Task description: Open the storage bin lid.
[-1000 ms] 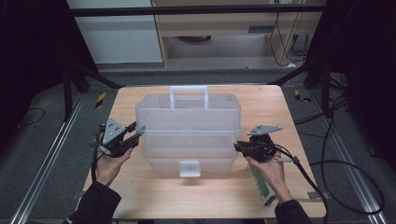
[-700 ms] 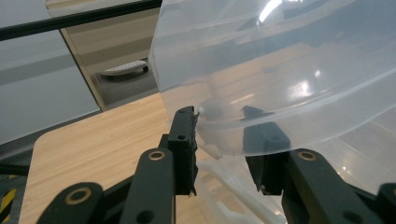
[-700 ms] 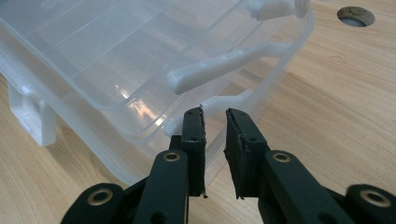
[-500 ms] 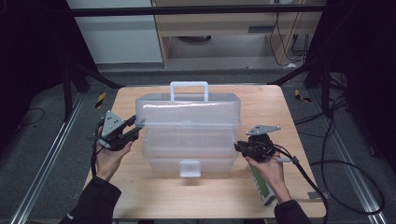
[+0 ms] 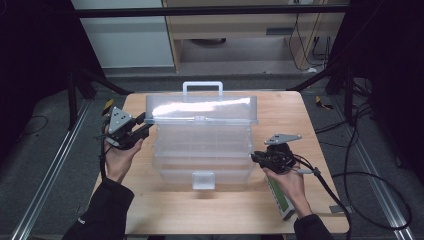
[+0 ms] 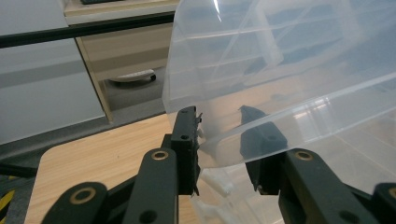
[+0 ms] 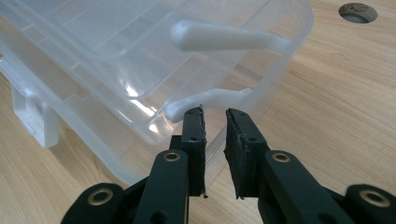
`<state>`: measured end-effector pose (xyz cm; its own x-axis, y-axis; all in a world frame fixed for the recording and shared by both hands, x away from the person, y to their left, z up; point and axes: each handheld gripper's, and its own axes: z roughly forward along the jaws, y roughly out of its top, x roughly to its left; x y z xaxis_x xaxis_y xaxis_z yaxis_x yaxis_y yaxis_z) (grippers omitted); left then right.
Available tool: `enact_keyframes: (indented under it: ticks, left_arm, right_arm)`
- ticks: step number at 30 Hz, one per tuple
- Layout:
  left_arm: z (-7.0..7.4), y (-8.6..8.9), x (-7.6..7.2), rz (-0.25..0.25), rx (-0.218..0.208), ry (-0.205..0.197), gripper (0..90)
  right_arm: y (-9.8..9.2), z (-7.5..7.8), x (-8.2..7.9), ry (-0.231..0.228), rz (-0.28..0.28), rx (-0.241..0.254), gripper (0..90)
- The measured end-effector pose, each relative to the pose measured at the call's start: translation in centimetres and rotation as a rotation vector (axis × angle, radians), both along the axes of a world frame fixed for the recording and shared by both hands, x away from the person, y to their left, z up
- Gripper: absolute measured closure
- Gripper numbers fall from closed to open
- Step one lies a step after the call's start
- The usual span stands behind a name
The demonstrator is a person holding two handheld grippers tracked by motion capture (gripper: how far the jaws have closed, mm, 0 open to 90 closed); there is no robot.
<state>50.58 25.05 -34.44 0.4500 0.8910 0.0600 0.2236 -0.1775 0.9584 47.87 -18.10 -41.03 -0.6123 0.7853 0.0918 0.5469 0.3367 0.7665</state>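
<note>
I am pinching the left corner of the clear lid (image 5: 202,108) between the jaws of my left gripper (image 6: 219,135) and tipping it up over the tiered box (image 5: 202,155), which is sitting mid-table (image 5: 320,210), so I judge the step in hand to be opening the box. My right gripper (image 7: 215,119) is waiting with its jaws slightly parted and empty at the base's right corner, seemingly to brace it. Next I am aiming to swing the lid back on its hinge.
</note>
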Motion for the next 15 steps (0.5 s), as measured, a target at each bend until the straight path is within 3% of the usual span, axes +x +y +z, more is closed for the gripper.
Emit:
enact_keyframes:
  ticks: [3, 4, 6, 15]
  left_arm:
    - [0.2, -0.1, 0.2, 0.011, -0.025, 0.021, 67.1]
    - [0.3, 0.0, 0.5, 0.006, -0.01, -0.002, 67.3]
    - [0.7, -0.1, 1.0, 0.015, -0.004, -0.011, 67.7]
    - [1.3, -0.3, 2.3, 0.035, 0.01, -0.02, 73.0]
  right_arm:
    - [0.0, 0.0, 0.0, 0.001, -0.001, 0.0, 77.8]
    - [0.0, 0.0, 0.0, -0.001, -0.002, -0.001, 77.8]
    - [0.0, 0.0, 0.0, -0.002, -0.001, -0.001, 77.8]
    - [0.1, 0.0, -0.1, -0.002, 0.0, -0.009, 77.4]
